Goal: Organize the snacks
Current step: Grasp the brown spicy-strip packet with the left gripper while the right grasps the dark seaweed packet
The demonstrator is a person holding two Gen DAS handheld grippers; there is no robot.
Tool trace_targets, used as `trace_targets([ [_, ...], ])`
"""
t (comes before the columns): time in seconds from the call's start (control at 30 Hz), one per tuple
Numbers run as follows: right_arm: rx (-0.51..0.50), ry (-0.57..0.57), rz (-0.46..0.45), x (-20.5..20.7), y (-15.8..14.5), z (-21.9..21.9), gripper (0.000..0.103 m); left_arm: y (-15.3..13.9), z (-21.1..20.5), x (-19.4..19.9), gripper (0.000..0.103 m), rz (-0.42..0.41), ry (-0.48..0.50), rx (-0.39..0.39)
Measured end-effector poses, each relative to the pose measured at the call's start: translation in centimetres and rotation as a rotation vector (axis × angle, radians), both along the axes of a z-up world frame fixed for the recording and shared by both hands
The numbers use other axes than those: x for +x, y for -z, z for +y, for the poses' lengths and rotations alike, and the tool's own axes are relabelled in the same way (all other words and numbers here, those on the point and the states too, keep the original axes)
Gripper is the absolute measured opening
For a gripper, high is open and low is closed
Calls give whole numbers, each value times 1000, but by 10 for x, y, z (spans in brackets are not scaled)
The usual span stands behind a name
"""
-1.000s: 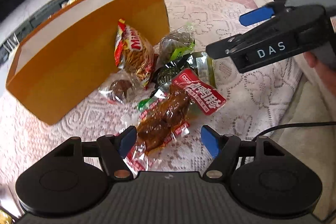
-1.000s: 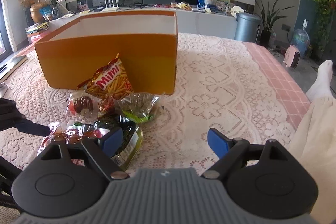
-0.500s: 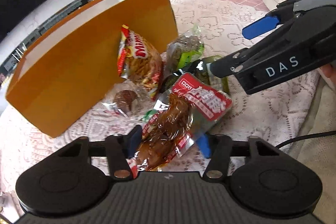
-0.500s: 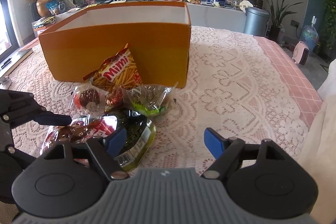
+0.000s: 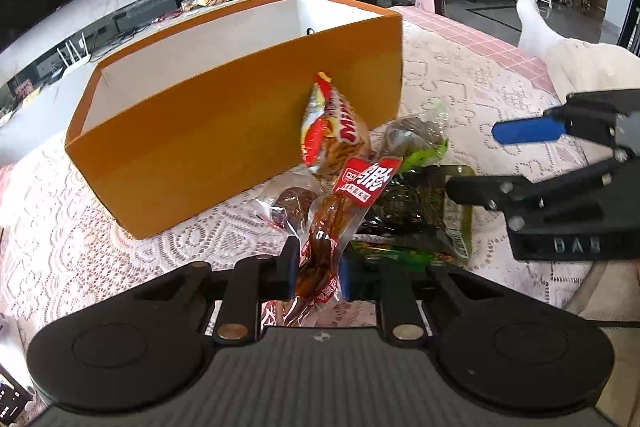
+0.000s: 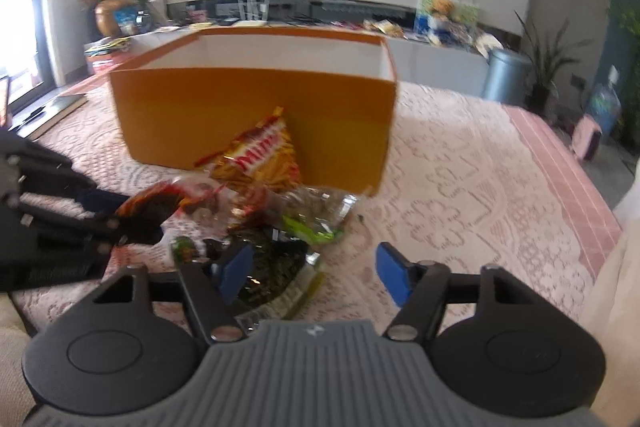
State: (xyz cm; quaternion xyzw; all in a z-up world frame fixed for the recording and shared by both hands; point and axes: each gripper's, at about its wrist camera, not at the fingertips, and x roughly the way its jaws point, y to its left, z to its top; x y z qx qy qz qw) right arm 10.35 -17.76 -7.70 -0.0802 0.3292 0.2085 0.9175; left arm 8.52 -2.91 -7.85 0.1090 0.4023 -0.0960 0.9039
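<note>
My left gripper point(image 5: 318, 273) is shut on a red-labelled packet of brown meat snack point(image 5: 340, 215) and holds it lifted above the lace cloth; it shows at the left of the right wrist view point(image 6: 156, 205). My right gripper point(image 6: 312, 273) is open and empty over a dark green seaweed packet point(image 6: 272, 267), and appears in the left wrist view point(image 5: 520, 157). The open orange box point(image 5: 224, 123) stands behind the pile. A red Mimi stick-snack bag point(image 5: 334, 131) leans on its wall. A clear green-edged packet point(image 5: 416, 141) and a small clear packet with a brown piece point(image 5: 290, 207) lie beside it.
The pink lace-covered table point(image 6: 472, 195) stretches to the right of the pile. A person's white-socked leg point(image 5: 560, 51) rests at the table's far right edge. A TV cabinet with clutter stands behind the box.
My left gripper closed on the meat snack packet and lifted it off the cloth. My right gripper moved forward and lower toward the seaweed packet, still open.
</note>
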Motion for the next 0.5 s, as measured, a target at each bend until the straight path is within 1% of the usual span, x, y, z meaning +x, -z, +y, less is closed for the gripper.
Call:
trace_targets([
  [0.03, -10, -17, -5, -1, 0, 3, 53, 1, 1, 2, 23, 8, 4, 1],
  [0.1, -34, -50, -2, -3, 2, 9, 48, 4, 1, 4, 26, 19, 11, -3],
  [0.17, -42, -71, 1, -4, 4, 13, 48, 9, -1, 5, 30, 27, 29, 9],
  [0.23, -40, -92, 7, -4, 5, 17, 48, 13, -4, 6, 32, 29, 42, 28],
  [0.37, -41, -137, 18, -5, 8, 23, 48, 17, -11, 8, 32, 18, 52, 62],
  [0.5, -56, -167, 33, -6, 12, 32, 48, 19, -10, 10, 33, 6, 42, 61],
])
